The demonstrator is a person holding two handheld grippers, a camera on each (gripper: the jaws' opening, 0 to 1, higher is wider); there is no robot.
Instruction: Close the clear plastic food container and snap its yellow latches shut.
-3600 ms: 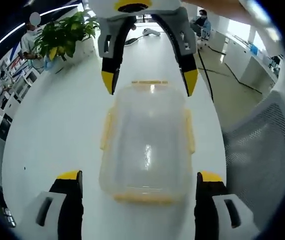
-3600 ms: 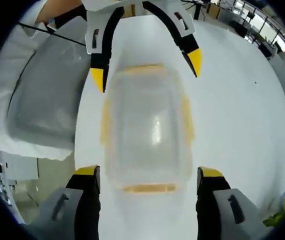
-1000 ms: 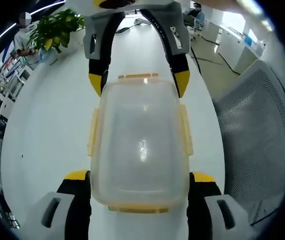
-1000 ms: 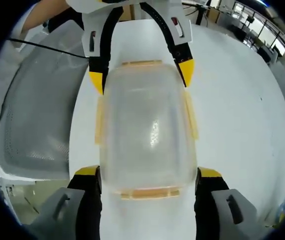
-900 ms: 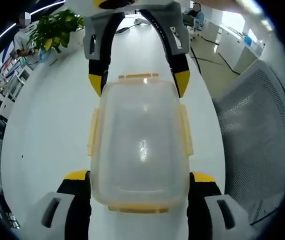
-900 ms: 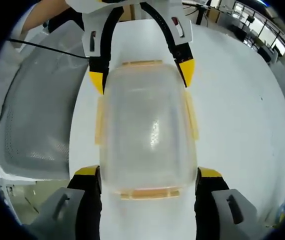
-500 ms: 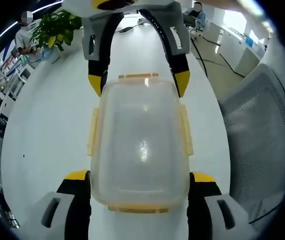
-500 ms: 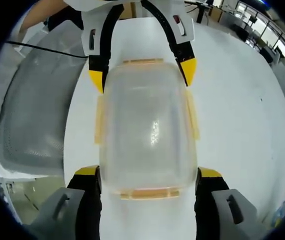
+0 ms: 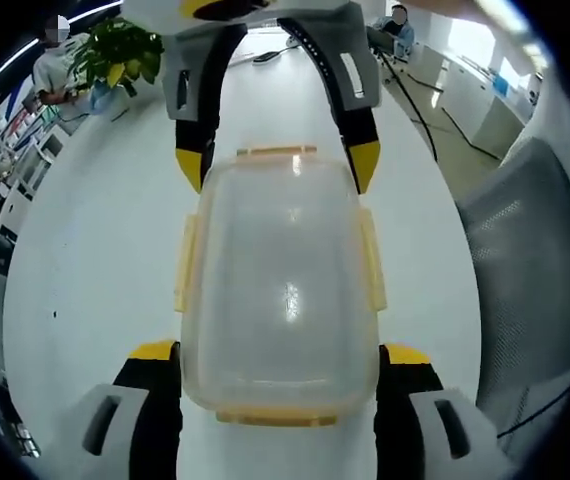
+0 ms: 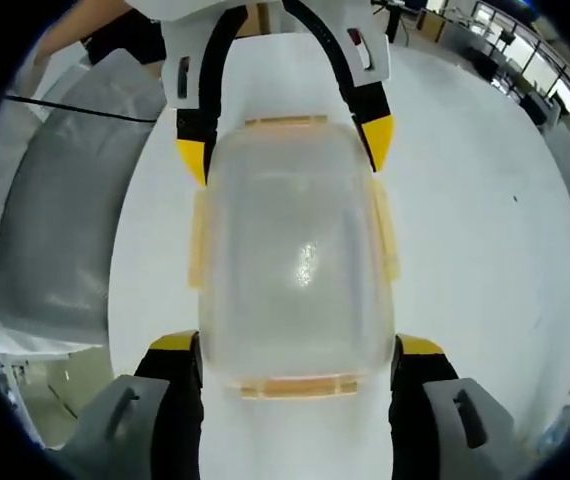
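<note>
Clear plastic container (image 9: 280, 290): lay lid-on upon the white table (image 9: 95, 260), between both grippers, one at each end.
Yellow latches (image 9: 185, 262): stuck outward along its sides, as before.
Left gripper (image 9: 277, 352): jaws pressed on the container's near corners, unchanged.
Right gripper (image 10: 298, 345): jaws likewise clamped its end.
Change: container and grips matched 0.5 s earlier; background shifted, grey mesh chair (image 9: 525, 270) lower.
</note>
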